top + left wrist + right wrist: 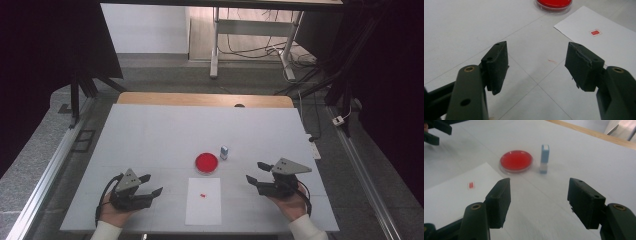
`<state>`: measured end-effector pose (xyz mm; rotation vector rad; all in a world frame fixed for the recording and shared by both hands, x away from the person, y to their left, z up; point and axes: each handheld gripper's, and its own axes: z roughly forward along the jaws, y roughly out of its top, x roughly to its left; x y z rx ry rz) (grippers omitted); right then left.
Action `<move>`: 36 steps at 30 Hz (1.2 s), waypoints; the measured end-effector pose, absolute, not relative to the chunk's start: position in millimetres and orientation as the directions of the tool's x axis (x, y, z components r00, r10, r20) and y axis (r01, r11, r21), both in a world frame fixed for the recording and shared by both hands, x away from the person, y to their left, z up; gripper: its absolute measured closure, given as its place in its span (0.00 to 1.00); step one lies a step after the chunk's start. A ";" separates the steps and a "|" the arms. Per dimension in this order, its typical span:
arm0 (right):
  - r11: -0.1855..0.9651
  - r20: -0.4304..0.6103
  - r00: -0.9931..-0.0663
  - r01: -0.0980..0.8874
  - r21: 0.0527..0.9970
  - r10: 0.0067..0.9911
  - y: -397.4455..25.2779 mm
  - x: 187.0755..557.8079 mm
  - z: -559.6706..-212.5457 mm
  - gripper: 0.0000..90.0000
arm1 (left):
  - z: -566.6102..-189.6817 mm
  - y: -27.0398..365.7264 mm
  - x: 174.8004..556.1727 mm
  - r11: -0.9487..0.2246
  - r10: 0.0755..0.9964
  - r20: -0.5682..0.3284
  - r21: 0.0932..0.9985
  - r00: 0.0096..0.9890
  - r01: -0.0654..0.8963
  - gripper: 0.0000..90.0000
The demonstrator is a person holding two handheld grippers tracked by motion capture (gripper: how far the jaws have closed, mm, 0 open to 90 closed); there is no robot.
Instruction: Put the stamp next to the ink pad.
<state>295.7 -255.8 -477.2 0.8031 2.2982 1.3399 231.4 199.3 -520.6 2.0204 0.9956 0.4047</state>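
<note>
Surface: white table top with faint grid lines, a wooden edge along its far side, grey floor and desk legs beyond.
Your left gripper: held low near the table's near-left edge, your hand behind it; its jaws stand wide apart with nothing between them, pointing toward the paper.
Your right gripper: near the table's near-right edge, jaws likewise spread wide and empty, aimed toward the dish and the stamp.
Paper: white sheet lies flat between your two grippers, at the near edge of the table.
Mark: small red square print sits on the upper half of the sheet; your left gripper view shows it as a red rectangle.
Dish: round red ink pad in a clear rim, just beyond the sheet's far edge, apart from it.
Stamp: small blue-and-white stamp stands upright just to the right of the dish, not touching it; your right gripper view shows it ahead, well apart from both jaws.
</note>
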 end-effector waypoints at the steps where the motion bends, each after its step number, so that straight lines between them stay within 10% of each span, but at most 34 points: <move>1: 0.384 -0.018 -0.772 0.296 0.874 0.635 -260.0 293.6 -478.4 0.39 | -520.6 199.4 231.3 -0.345 0.771 -0.068 0.792 0.634 0.504 0.39; 36: 0.384 -0.023 -0.750 0.312 0.869 0.661 -296.7 284.1 -498.0 0.39 | -522.0 198.4 230.7 -0.357 0.765 -0.063 0.787 0.641 0.503 0.38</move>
